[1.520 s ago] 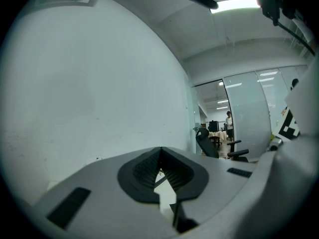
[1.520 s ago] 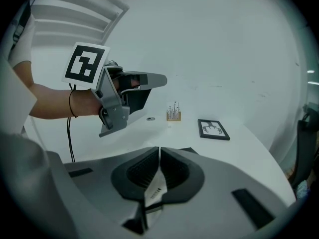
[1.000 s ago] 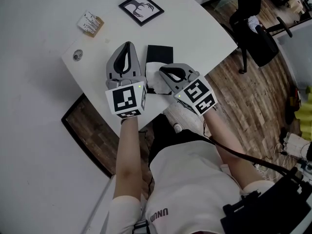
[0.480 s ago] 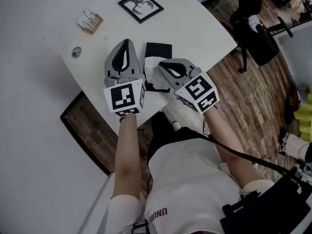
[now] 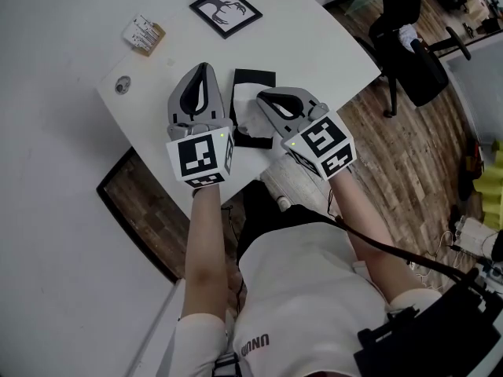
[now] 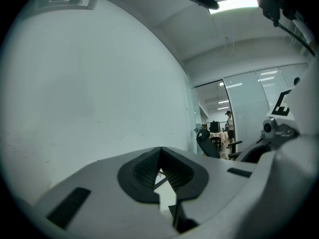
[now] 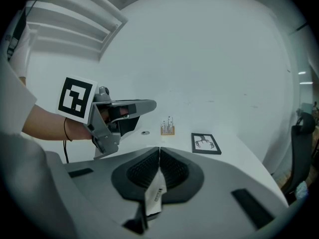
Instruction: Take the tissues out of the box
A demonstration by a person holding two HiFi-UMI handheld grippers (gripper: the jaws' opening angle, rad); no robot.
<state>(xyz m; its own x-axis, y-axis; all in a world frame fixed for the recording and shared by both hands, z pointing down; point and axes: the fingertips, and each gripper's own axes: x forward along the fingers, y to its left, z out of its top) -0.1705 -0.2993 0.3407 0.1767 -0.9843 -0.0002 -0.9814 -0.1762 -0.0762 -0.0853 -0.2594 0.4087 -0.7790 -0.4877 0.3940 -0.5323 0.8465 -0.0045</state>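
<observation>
Though limp, tissue [image 7: 155, 195] inside right claw [image 7: 159, 153].

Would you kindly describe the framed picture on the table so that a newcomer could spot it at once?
Look at the white table, then at its far edge. The framed picture lies flat there: a square black frame round a black branching figure on white. The tan wooden stand to its left has no frame.

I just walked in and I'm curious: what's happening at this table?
A person holds a gripper in each hand over the white table. The right gripper has its jaws shut on a white printed sheet by the black box. The left gripper, jaws together, hovers beside it.
</observation>
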